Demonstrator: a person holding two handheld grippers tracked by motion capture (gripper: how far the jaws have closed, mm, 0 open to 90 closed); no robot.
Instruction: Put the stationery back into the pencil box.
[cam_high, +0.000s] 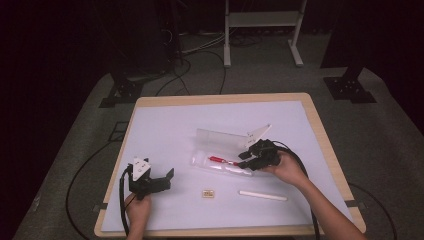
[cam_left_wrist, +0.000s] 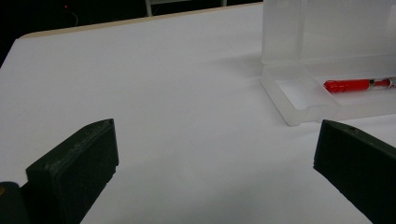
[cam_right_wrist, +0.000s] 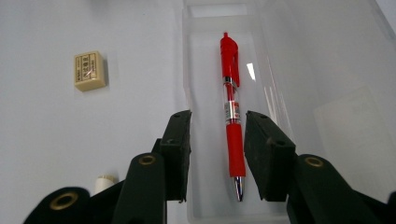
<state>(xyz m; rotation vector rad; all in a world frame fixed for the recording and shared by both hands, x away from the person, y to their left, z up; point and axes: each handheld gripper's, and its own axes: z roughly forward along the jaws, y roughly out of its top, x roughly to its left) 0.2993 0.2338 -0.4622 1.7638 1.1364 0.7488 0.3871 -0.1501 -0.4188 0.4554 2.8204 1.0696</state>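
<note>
- High view: open clear case lying near the bench middle, lid tipped back toward the far edge; red pen lying inside its tray. Right tongs poised at the pen's right end, held from the near-right corner side. Left tongs parked near the near-left corner, gaping, empty. Eraser and white stick lying loose near the near edge, well apart from the case.
- Left gripper view: left tongs spread wide with bare bench between the jaws, gripping nothing. Case off to the right with the pen resting in the tray; lid standing upright behind it.
- Right gripper view: right tongs partly open, jaws astride the pen at its grip section, pads clear of the barrel on both sides, so nothing held. Pen lying flat along the case tray, tip toward the camera, clip end away. Eraser outside the case to the left; stick end showing low beside the left jaw.
- Judged step: pen placed in the tray, release in hand. Best done by spreading the jaws well clear of the barrel, then lifting straight up, away from the tray walls and lid, to avoid dragging the pen or nudging the light case. Left tongs free to steady the case if it slides.
</note>
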